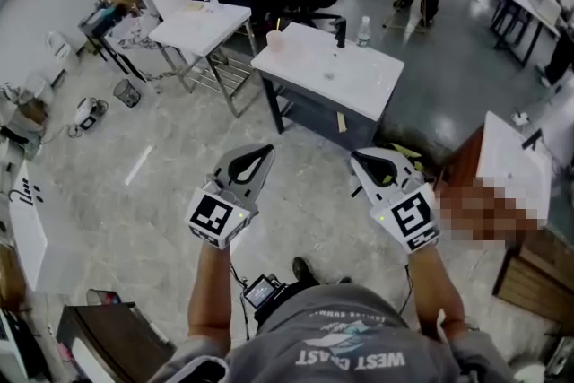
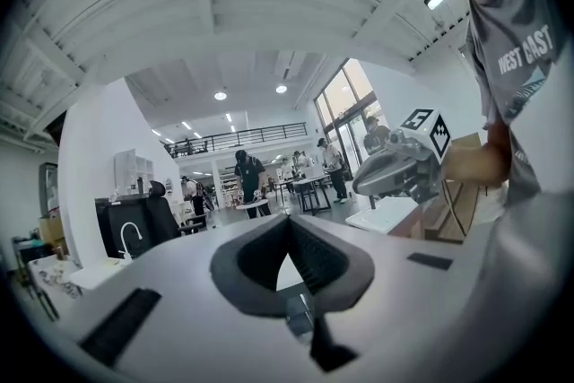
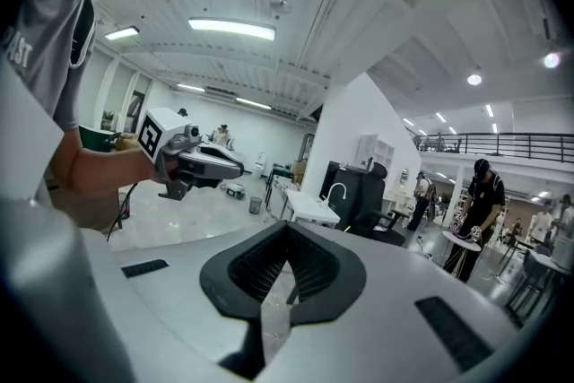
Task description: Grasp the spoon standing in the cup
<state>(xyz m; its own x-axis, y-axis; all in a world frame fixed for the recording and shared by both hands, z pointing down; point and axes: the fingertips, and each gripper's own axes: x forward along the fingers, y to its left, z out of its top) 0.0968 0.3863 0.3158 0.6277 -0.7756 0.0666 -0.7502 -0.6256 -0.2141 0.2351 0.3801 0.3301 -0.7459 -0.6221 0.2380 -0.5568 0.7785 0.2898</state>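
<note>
– Right gripper [image 1: 360,161]: jaws shut tip to tip, nothing between them. Same for the left gripper [image 1: 260,155], closed and empty. The person holds both out in front, lower middle of the head view.
– And the target?
– Upper middle of the frame, a little left of centre: the cup [image 1: 274,39] stands on the near left corner of the white table [image 1: 377,81], well apart from both grippers. The spoon is too small to make out from here; presumably its handle rises above the rim.
– So the step in hand is the approach?
– Judged so. Nothing of the grasp is done yet, and the person has to get up to the table first.
– What makes it go well?
– Jaws should open before arriving, not at the cup. Come in above the rim, centre the handle between the pads, and close on the handle only. The cup sits close to the table's edge, so a sideways nudge could tip it off. The bottle [image 1: 363,31] stands farther right, out of the way.
</note>
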